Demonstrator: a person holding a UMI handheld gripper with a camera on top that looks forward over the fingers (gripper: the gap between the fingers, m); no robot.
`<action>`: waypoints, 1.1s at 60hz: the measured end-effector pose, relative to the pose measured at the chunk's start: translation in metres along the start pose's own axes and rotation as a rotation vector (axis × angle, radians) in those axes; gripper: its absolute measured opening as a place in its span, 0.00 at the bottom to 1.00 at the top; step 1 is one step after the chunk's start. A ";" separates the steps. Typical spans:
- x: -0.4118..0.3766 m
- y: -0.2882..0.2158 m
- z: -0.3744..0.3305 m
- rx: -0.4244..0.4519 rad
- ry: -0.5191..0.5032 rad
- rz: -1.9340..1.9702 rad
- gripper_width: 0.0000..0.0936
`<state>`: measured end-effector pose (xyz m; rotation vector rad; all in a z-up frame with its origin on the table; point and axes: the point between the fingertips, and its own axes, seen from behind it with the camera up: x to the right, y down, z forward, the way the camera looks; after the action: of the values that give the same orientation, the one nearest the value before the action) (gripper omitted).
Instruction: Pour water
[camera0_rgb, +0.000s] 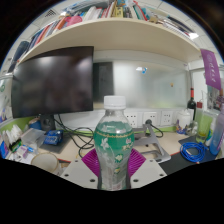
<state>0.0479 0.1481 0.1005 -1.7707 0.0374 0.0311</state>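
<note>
A clear plastic water bottle (114, 140) with a green label and a white cap stands upright between my fingers, held up above the desk. My gripper (114, 163) is shut on the bottle: both purple pads (92, 162) press its sides. The bottle's lower part is hidden below the fingers. No cup or glass shows clearly near the bottle.
A dark monitor (55, 80) stands beyond on the left of a cluttered desk (150, 145). A shelf of books (105, 15) runs overhead. A dark wine bottle (192, 102) stands at the far right, blue cable (195, 152) lies at the right.
</note>
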 end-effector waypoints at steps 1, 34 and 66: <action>0.000 0.000 0.000 0.002 0.002 -0.004 0.34; 0.006 0.036 -0.077 -0.098 0.086 -0.083 0.93; -0.121 -0.058 -0.264 -0.139 0.131 0.020 0.92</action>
<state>-0.0709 -0.0980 0.2152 -1.9092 0.1508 -0.0696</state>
